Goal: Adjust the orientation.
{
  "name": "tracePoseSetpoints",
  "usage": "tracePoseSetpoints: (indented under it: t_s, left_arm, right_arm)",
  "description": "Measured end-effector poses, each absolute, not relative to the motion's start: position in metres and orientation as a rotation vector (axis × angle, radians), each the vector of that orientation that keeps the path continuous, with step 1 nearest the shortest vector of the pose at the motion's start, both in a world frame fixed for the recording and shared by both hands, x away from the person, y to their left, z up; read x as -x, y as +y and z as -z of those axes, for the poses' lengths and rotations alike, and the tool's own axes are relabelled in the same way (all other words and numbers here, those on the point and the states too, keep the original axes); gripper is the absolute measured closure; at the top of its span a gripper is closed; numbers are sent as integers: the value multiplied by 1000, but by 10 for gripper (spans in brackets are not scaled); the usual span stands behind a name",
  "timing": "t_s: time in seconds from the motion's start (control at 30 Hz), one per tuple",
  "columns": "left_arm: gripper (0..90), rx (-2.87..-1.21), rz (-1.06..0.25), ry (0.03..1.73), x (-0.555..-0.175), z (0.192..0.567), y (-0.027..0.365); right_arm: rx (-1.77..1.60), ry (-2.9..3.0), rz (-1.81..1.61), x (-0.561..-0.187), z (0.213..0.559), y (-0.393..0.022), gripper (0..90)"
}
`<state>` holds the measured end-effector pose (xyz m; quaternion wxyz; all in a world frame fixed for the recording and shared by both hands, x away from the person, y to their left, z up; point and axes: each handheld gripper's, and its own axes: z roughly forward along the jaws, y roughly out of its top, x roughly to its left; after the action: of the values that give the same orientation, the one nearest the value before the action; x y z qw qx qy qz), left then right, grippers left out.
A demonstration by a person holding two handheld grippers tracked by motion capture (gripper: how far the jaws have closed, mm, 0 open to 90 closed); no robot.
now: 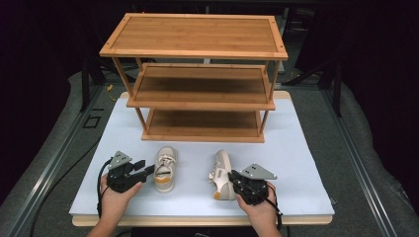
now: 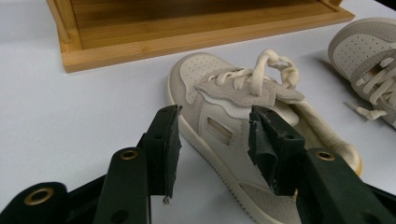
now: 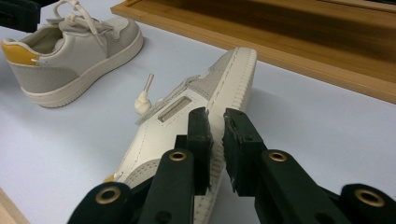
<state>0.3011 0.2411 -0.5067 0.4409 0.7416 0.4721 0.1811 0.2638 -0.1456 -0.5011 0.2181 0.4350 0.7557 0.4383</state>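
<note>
While the wooden rack [image 1: 197, 79] is standing at the upper middle of the high view, two pale shoes are lying on the table [image 1: 296, 158] in front of it, low in the frame. The left shoe [image 1: 165, 169] is sitting upright just left of centre, its toe pointing toward the rack. The left gripper [image 1: 146, 170] is resting at that shoe's left side; in the left gripper view its fingers [image 2: 166, 140] are standing wide apart around the shoe's side wall [image 2: 219, 135], one at the sole edge and one over the collar, not pressing. The right shoe [image 1: 222, 174] is lying tipped on its side just right of centre, sole edge facing right. The right gripper [image 1: 233, 180] is sitting at its heel end, lower right of the frame; in the right gripper view its fingers [image 3: 201, 135] are pinching the sole rim of the shoe [image 3: 205, 93], with only a narrow gap between them.
</note>
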Motion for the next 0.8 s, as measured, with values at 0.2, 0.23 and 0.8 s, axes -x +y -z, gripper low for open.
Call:
tracePoseSetpoints:
  t_s: [0.2, 0.23, 0.8]
  left_arm:
    - [514, -1836, -443, 1153, -302, 504, 239]
    - [512, -1836, -438, 1149, -303, 505, 238]
    - [502, -1859, -411, 1125, -304, 507, 233]
  right_arm:
    - [-1254, 2053, -1210, -263, 502, -155, 811]
    - [-1258, 2047, -1214, -263, 503, -157, 811]
    - [-1477, 2043, -1081, -280, 521, -195, 805]
